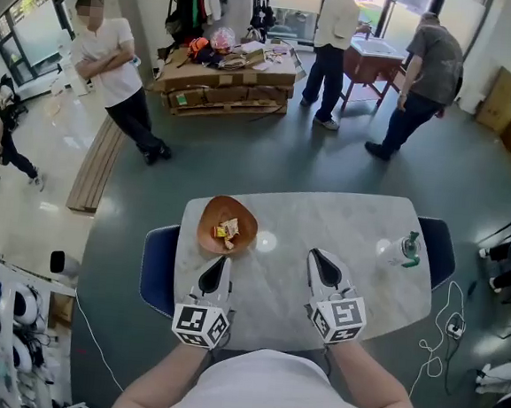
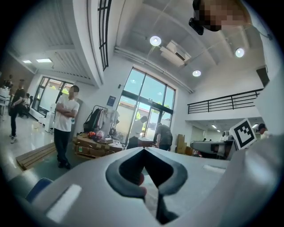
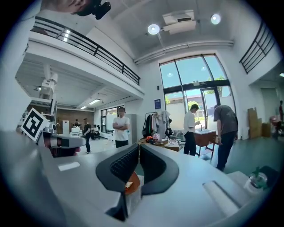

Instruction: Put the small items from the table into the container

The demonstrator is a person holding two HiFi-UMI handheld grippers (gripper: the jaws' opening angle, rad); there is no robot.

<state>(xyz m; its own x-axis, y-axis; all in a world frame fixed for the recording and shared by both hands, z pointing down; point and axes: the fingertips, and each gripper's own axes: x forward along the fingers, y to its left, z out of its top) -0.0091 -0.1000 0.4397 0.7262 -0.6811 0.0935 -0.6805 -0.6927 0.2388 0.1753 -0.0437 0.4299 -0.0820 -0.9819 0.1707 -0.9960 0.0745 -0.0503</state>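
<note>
Head view: white marble-look table (image 1: 343, 224), round wooden bowl (image 1: 241, 215) at its far left with the small wrapped items (image 1: 226, 232) already inside. Clear bottle with green top (image 1: 409, 249) at the far right, well apart. Left gripper (image 1: 219, 263) points at the bowl, tips just short of its near rim. Right gripper (image 1: 317, 258) sits over bare tabletop, right of the bowl. I can't judge jaw gaps from up here.

Left gripper view: left gripper (image 2: 144, 150) tips meet, with only a diamond-shaped hollow between the dark pads, nothing in it. A reddish sliver shows through the hollow; can't tell what.

Right gripper view: right gripper (image 3: 138, 147) jaws closed to a thin slit, ribbed pads, empty. The bowl (image 3: 134, 180) peeks out low behind the jaws, a wrapper visible in it.
</note>
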